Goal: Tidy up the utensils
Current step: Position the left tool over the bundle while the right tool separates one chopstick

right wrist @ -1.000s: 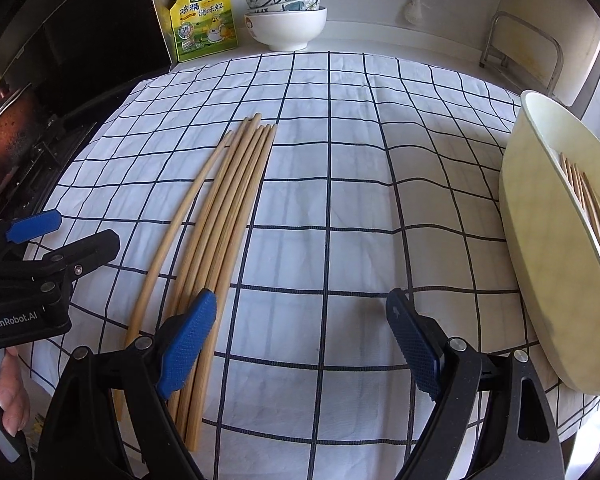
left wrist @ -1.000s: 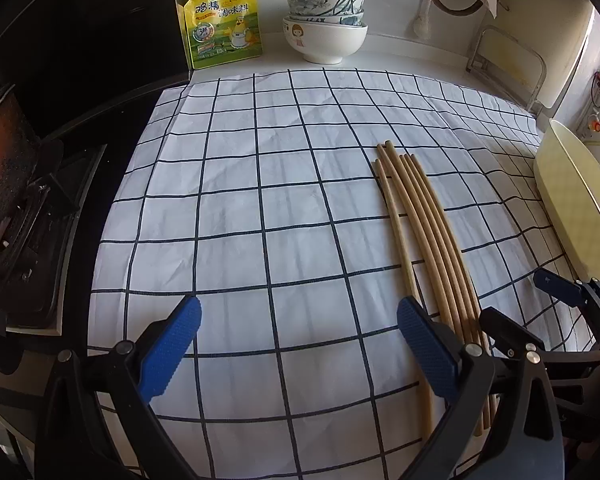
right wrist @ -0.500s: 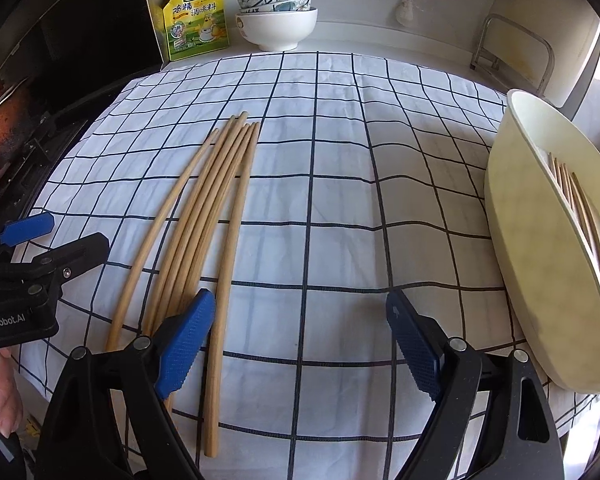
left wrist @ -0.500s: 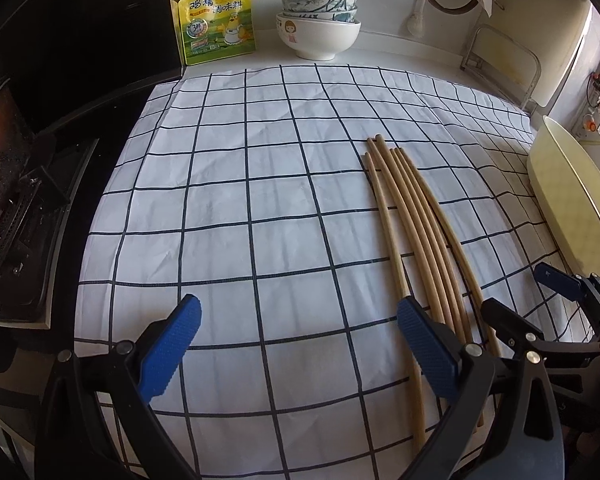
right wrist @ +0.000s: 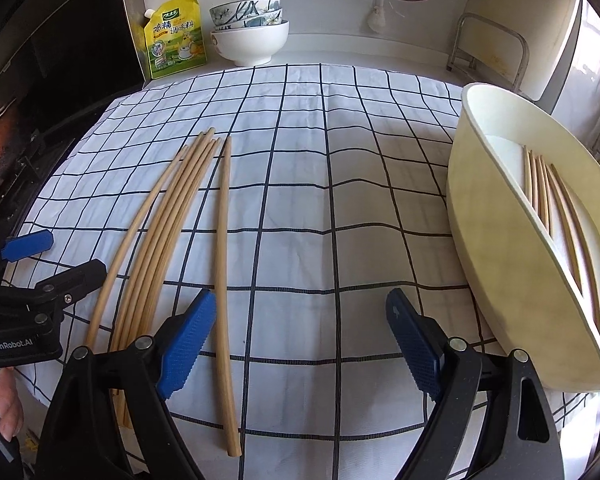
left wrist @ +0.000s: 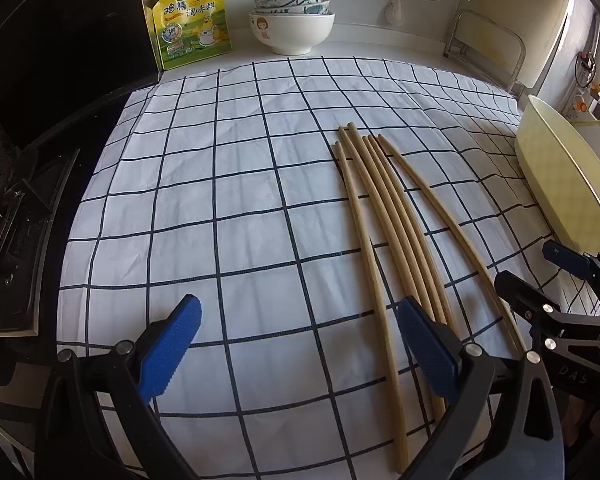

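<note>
White cloth with a dark grid (right wrist: 340, 208) covers your counter; six long wooden chopsticks (right wrist: 172, 224) lie on it, one rolled apart, ready for your empty, wide-open right gripper (right wrist: 300, 344); your left gripper (left wrist: 300, 348) gapes empty too; others already rest in the cream oval tray (right wrist: 500, 264) on the right.

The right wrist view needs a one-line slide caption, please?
Open right gripper over checked cloth, one chopstick between its jaws, more in the cream tray.

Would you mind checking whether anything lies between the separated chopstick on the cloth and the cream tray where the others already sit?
Nothing visible does. Between the lone chopstick and the cream tray there is only bare checked cloth. The open right gripper hangs over that stretch, empty, its left finger next to the chopstick.
</note>
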